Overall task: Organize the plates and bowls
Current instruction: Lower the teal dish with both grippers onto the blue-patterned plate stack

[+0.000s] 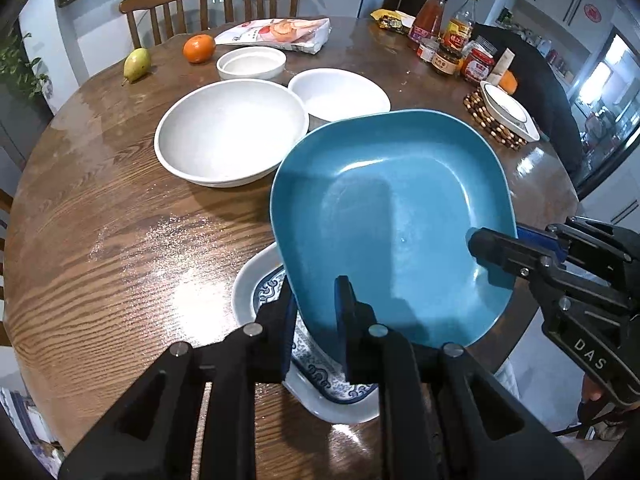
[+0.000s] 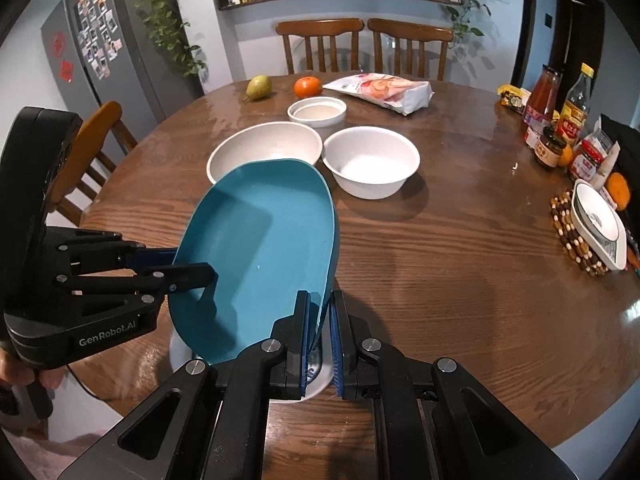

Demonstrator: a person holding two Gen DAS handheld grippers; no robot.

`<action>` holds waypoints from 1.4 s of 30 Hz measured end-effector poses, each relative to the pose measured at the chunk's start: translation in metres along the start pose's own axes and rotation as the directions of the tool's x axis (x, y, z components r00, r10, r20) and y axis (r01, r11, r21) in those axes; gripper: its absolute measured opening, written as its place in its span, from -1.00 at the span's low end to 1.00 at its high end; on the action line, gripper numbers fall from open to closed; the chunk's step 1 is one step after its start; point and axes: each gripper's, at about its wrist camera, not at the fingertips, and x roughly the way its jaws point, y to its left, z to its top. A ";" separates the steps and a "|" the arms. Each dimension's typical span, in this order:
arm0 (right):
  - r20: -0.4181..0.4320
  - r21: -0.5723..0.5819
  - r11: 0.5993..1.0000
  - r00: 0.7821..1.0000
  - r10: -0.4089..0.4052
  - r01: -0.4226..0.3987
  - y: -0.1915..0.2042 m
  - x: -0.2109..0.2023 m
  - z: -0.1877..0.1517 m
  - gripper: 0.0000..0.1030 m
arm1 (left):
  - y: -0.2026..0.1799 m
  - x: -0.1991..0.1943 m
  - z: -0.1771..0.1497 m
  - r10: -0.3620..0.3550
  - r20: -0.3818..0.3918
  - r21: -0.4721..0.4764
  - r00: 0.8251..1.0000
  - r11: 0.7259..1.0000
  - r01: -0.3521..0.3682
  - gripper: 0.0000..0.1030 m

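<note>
A teal rounded-square plate (image 1: 392, 216) is held tilted above a white plate with a blue pattern (image 1: 280, 320) near the table's front edge. My left gripper (image 1: 316, 312) is shut on the teal plate's near rim. My right gripper (image 2: 320, 316) is shut on its other rim; it also shows in the left wrist view (image 1: 496, 248). The teal plate (image 2: 260, 248) fills the lower left of the right wrist view, with the left gripper (image 2: 192, 272) clamped on it. A large white bowl (image 1: 230, 132), a medium white bowl (image 1: 340, 94) and a small white dish (image 1: 252, 62) stand behind.
The round wooden table (image 1: 120, 240) holds a pear (image 1: 137, 64), an orange (image 1: 199, 48), a snack bag (image 1: 276, 34), several bottles and jars (image 1: 448, 36), and a white dish on a beaded trivet (image 1: 508, 112) at right. Two chairs (image 2: 364, 44) stand behind.
</note>
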 end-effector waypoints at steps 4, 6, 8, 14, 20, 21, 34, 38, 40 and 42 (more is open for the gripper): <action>0.000 -0.030 0.999 1.000 0.023 -0.023 -0.002 0.000 0.004 -0.79 | 0.002 -0.001 -0.001 0.014 0.007 -0.037 1.000 0.999 -0.014 -0.70; -0.003 -0.045 0.998 0.999 0.035 -0.035 -0.002 0.001 0.005 -0.79 | 0.002 -0.001 -0.002 0.025 0.009 -0.053 1.000 0.998 -0.025 -0.70; -0.010 -0.058 0.997 0.999 0.047 -0.048 -0.003 0.003 0.005 -0.79 | 0.002 -0.002 -0.004 0.034 0.010 -0.070 0.999 0.997 -0.034 -0.70; -0.024 -0.091 0.991 0.995 0.092 -0.094 -0.003 0.009 0.007 -0.79 | 0.002 -0.005 -0.008 0.076 0.018 -0.113 0.997 0.991 -0.074 -0.70; -0.028 -0.112 0.984 0.991 0.133 -0.135 -0.004 0.012 0.007 -0.79 | 0.002 -0.010 -0.010 0.121 0.027 -0.143 0.992 0.983 -0.116 -0.70; -0.029 -0.114 0.983 0.990 0.140 -0.142 -0.004 0.012 0.006 -0.79 | 0.002 -0.011 -0.011 0.127 0.028 -0.146 0.992 0.982 -0.122 -0.70; -0.106 -0.104 0.975 0.977 0.185 -0.196 -0.018 0.030 -0.003 -0.79 | -0.005 0.009 -0.024 0.134 -0.043 -0.184 0.990 0.973 -0.139 -0.70; -0.129 -0.100 0.974 0.973 0.190 -0.204 -0.021 0.037 -0.007 -0.79 | -0.009 0.016 -0.030 0.128 -0.072 -0.191 0.989 0.971 -0.140 -0.70; -0.138 -0.101 0.973 0.971 0.195 -0.210 -0.021 0.041 -0.007 -0.79 | -0.009 0.017 -0.032 0.132 -0.080 -0.193 0.988 0.971 -0.145 -0.70; -0.148 -0.104 0.971 0.969 0.200 -0.216 -0.020 0.043 -0.008 -0.79 | -0.008 0.016 -0.034 0.136 -0.083 -0.194 0.987 0.969 -0.150 -0.70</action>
